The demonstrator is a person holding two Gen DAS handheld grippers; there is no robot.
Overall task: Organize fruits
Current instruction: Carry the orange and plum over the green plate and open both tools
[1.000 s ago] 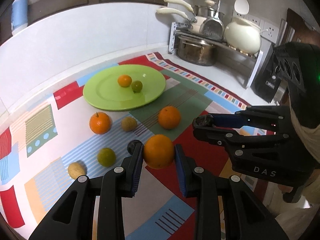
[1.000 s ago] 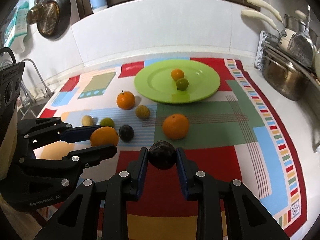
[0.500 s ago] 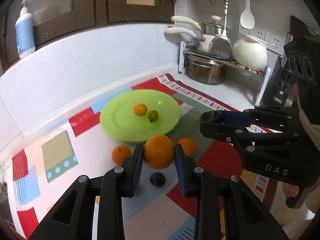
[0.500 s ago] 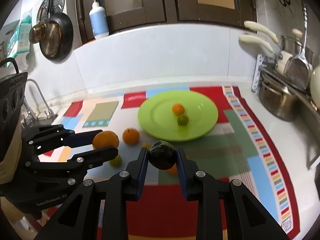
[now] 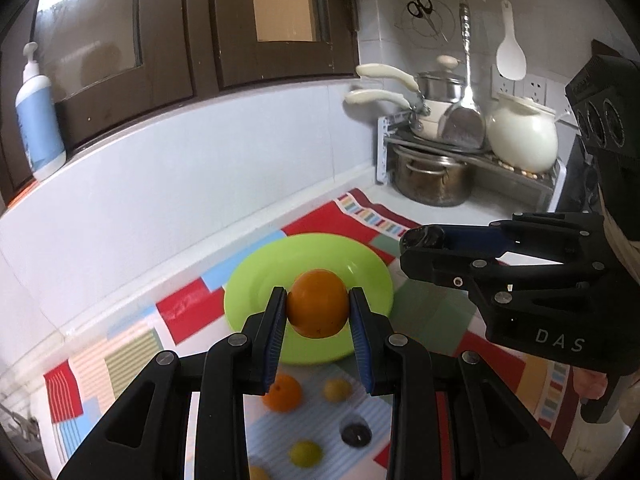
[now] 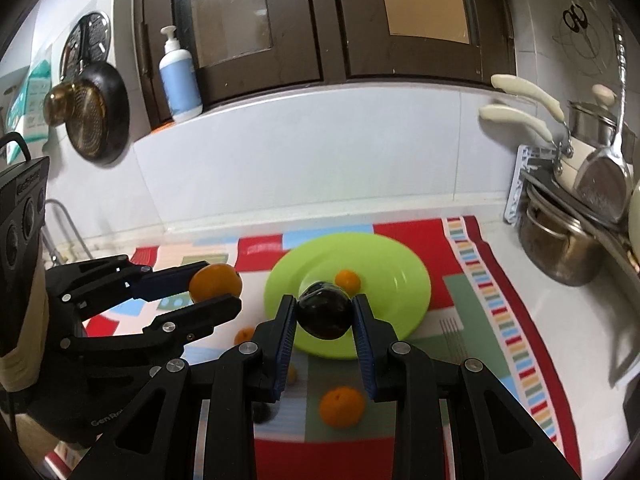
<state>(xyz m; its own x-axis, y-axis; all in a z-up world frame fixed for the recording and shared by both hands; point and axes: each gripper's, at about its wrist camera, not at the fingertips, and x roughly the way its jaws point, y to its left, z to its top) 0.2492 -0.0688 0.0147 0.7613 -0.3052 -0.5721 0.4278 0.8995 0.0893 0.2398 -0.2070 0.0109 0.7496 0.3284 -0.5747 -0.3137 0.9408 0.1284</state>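
Note:
My left gripper (image 5: 318, 312) is shut on an orange (image 5: 318, 309) and holds it in the air in front of the green plate (image 5: 256, 284). My right gripper (image 6: 325, 317) is shut on a dark plum (image 6: 325, 316), also raised before the green plate (image 6: 404, 276). A small orange fruit (image 6: 347, 280) lies on the plate. On the mat below lie an orange (image 5: 282, 393), a yellowish fruit (image 5: 337, 390), a dark plum (image 5: 356, 434) and a green fruit (image 5: 305, 453). The left gripper with its orange (image 6: 216, 285) shows in the right wrist view.
A patterned mat (image 6: 496, 312) covers the counter. A rack with pots (image 5: 430, 178), pans and a white kettle (image 5: 522, 134) stands at the right. A soap bottle (image 6: 179, 76) sits on the ledge. A pan (image 6: 94, 114) hangs on the left wall.
Both grippers have risen with their fruit and tilted up, so the cabinets and wall now fill the upper view. The plate now sits right behind the held fruit.

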